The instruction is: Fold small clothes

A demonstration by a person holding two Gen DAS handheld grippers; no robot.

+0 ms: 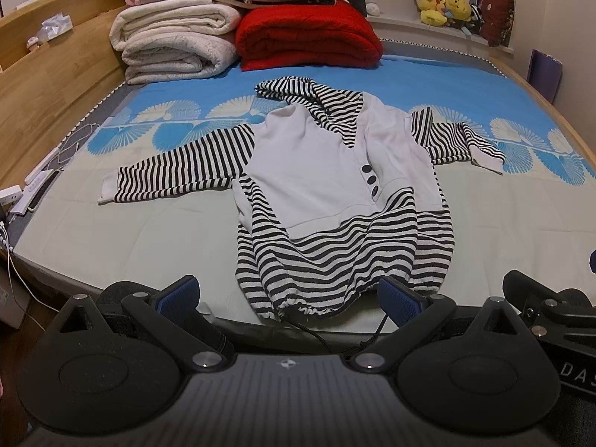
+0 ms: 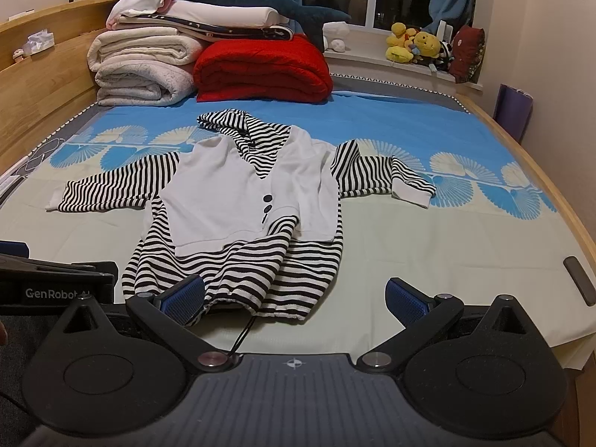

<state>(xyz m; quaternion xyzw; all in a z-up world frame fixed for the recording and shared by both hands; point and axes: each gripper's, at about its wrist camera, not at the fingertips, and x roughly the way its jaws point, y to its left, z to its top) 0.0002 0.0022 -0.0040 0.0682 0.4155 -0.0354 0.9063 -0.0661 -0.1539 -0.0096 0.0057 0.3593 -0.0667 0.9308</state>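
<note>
A small hooded top (image 1: 327, 186) (image 2: 242, 201), white on the chest with black-and-white striped hood, sleeves and hem, lies flat and face up on the bed. Both sleeves are spread out sideways. Its drawstring hem points toward me at the bed's near edge. My left gripper (image 1: 290, 300) is open, hovering just before the hem with nothing between its blue pads. My right gripper (image 2: 296, 298) is open too, its left pad (image 2: 184, 298) over the hem's near corner. Part of the left gripper (image 2: 56, 283) shows at the left edge of the right wrist view.
Folded white blankets (image 1: 171, 37) and a red quilt (image 1: 309, 33) are stacked at the bed's far end. A wooden bed frame (image 1: 44, 85) runs along the left. Plush toys (image 2: 417, 46) sit on the windowsill. Cables and a power strip (image 1: 22, 193) lie at the left edge.
</note>
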